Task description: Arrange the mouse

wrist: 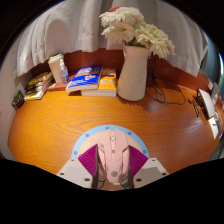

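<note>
In the gripper view, the gripper (pixel 112 172) reaches out over a round wooden table (pixel 70 125) with a warm orange-brown top. Its two fingers (pixel 82 168) show low in the view, each with a magenta pad on the inner face. Between them sits the mouse (pixel 113 155), a pale pink-white one with a scroll wheel along its middle line and its nose pointing away over the table. Both pads lie close against the sides of the mouse, so the tongs are drawn narrow and hold the mouse. A light blue round part (pixel 110 133) curves around the front of the mouse just ahead of the fingers; whether it lies on the table or belongs to the gripper cannot be told.

Beyond the mouse, toward the far edge of the table, stands a tall white vase (pixel 133 73), upright, filled with cream and pale pink flowers (pixel 135 30). Just beside the vase, to its left, lies a blue and yellow book (pixel 86 78) flat on the wood. Further left along the far edge stands a small box or card (pixel 59 67), and near it at the left edge lie some darker flat things (pixel 38 84) too small to name. At the right edge of the table rests a light-coloured device (pixel 208 105), only partly seen. A pale curtain (pixel 70 30) hangs behind the table.
</note>
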A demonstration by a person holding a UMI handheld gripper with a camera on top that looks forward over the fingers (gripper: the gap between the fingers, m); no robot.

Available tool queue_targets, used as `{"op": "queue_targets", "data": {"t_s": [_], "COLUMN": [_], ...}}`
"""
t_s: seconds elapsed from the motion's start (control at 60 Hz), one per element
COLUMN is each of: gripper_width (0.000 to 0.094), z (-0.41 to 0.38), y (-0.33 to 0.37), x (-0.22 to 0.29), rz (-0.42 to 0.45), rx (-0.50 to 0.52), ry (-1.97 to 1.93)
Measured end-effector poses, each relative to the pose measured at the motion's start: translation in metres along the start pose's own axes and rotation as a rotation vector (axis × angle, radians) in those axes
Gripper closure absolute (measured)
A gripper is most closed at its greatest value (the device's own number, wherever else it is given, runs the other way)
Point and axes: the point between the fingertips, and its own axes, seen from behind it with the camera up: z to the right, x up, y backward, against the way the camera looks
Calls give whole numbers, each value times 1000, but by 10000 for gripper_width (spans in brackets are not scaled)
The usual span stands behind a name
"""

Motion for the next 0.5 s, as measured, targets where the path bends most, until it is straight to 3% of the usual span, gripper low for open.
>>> {"op": "queue_targets", "data": {"t_s": [0.117, 0.4, 0.5], "gripper_width": [518, 385, 197], "z": [-9, -8, 3], "y": [-23, -23, -21], "x": [-30, -28, -28], "rz": [-45, 4, -6], "rx": [19, 18, -30], "ry": [-8, -54, -50]}}
